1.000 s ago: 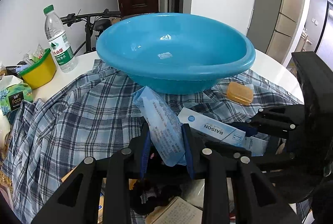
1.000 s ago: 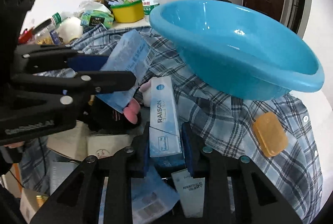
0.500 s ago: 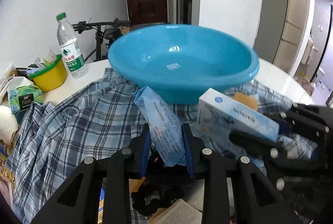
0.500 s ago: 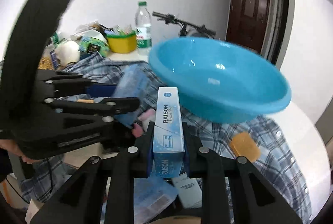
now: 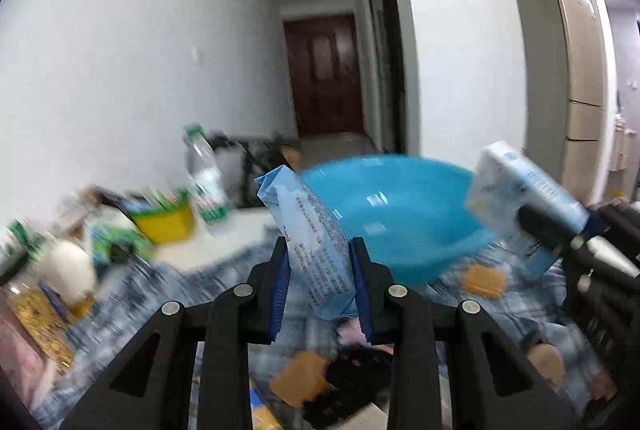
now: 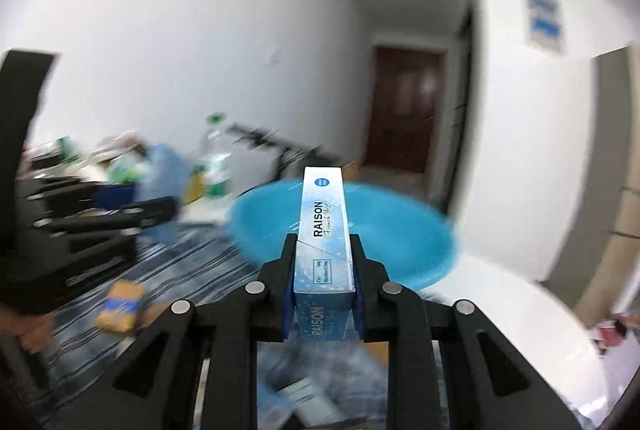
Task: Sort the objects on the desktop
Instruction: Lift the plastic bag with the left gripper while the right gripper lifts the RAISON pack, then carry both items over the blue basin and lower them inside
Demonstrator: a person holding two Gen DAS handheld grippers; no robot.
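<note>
My left gripper (image 5: 320, 262) is shut on a light blue wipes packet (image 5: 310, 230) and holds it up in front of the big blue basin (image 5: 396, 210). My right gripper (image 6: 323, 270) is shut on a blue RAISON box (image 6: 324, 234), held upright before the basin (image 6: 400, 242). In the left wrist view the box (image 5: 520, 198) and right gripper (image 5: 580, 242) show at the right. In the right wrist view the left gripper (image 6: 160, 206) with its packet (image 6: 160, 166) shows at the left. The view is blurred.
A checked cloth (image 5: 160, 294) covers the round white table (image 6: 520, 318). A water bottle (image 5: 206, 186), a yellow tub (image 5: 164, 218), jars and packets stand at the left. Orange soap bars (image 5: 484, 280) and small items lie on the cloth below the grippers.
Both grippers have lifted their loads up off the cloth, and both views have tilted upward. The basin now sits lower in each view. The grips have not changed.
</note>
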